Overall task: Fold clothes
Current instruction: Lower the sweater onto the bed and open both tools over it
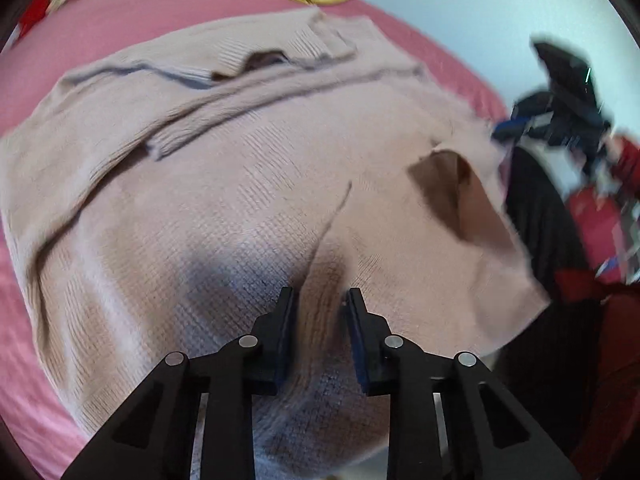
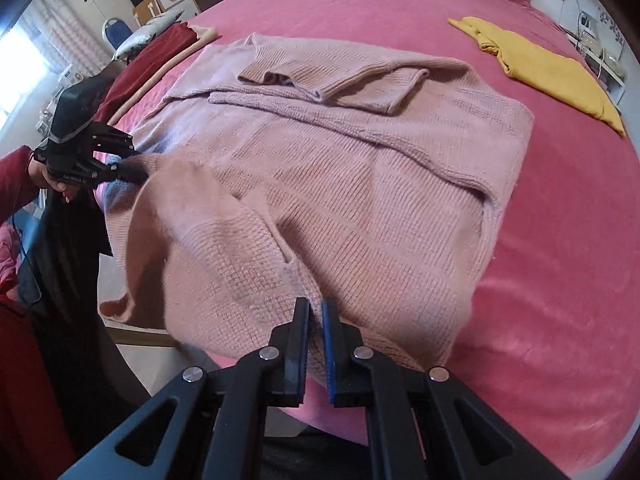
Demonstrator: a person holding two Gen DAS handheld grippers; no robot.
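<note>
A pale pink knitted sweater (image 2: 340, 168) lies spread across a pink bedspread (image 2: 560, 260), its near hem hanging over the near edge of the bed; both sleeves are folded in across the chest, toward the far side; the right gripper (image 2: 315, 308) points steeply down at the near hem, its black fingers with blue pads drawn almost together and pinching a ridge of the knit between them; the left gripper (image 1: 319, 296) bears down on the near-left corner of the hem, a raised fold of fabric standing between its narrowed jaws, though whether the pads press on it I cannot tell; in the right wrist view a hand (image 2: 56, 182) in a dark red sleeve holds that gripper at the left; a yellow garment (image 2: 552, 72) lies on the far right of the bedspread, well apart from the sweater; a dark red cloth (image 2: 148, 64) lies at the far left edge.
</note>
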